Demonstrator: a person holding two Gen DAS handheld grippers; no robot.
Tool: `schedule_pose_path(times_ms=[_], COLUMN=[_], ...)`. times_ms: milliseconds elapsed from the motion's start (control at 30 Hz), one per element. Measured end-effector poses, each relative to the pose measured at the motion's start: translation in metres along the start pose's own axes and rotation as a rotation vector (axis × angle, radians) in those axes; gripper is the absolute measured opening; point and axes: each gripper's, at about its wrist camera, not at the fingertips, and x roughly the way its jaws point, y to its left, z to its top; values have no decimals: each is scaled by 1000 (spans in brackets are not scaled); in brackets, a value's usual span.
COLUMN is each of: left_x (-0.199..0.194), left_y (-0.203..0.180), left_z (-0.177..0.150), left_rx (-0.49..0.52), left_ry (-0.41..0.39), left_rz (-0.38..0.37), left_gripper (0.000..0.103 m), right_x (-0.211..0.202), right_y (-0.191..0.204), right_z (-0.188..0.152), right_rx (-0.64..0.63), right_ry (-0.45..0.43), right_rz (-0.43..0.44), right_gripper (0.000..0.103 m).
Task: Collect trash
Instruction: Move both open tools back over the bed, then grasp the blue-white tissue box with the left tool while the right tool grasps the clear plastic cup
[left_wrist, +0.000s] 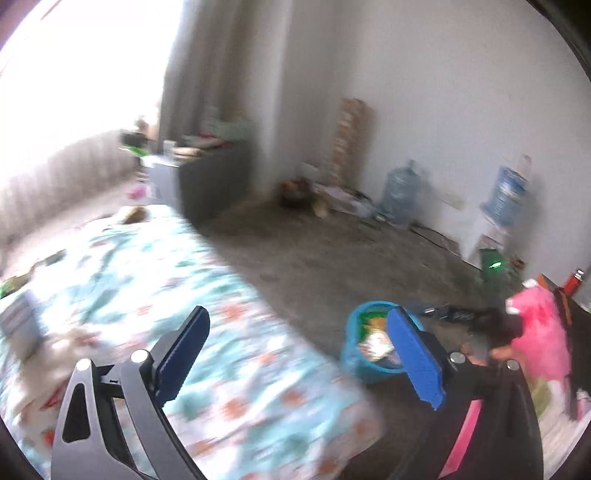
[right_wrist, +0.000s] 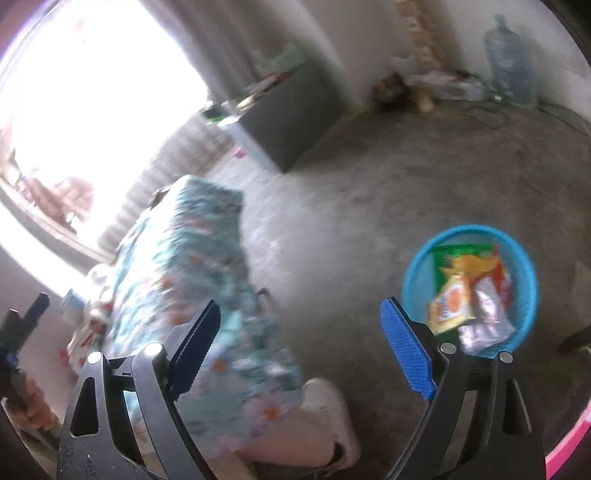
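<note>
1. Trash, in the form of crinkly foil and plastic snack wrappers (right_wrist: 467, 295), sits in our round blue plastic bin (right_wrist: 522, 258) on the bare concrete floor (right_wrist: 351, 206), at about 3 o'clock in the right wrist view.
2. Our right gripper (right_wrist: 301, 341) is spread wide and carries nothing, probably because a piece has gone in.
3. Our left gripper (left_wrist: 299, 354) is likewise released and empty, hanging over the soft floral bedsheet (left_wrist: 155, 266), likely to hunt more litter.
4. Both views are motion-blurred.
</note>
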Motion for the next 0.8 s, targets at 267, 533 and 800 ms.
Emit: schedule_pose_path(times_ms=[267,533,800], left_x=[-84,-142,-140], left_y=[102,180,211], left_z=[-54,-80,-87], left_rx=[-216,-376,-383], left_ry=[-116,-287,-282], left_rz=[177,247,224], left_gripper=[95,95,95], right_x=[24,70,143], right_y=[93,239,361], right_z=[0,24,41], right_rx=[-127,-311,-431], right_ry=[93,188,355], right_rz=[124,314,433], right_gripper=[84,84,84])
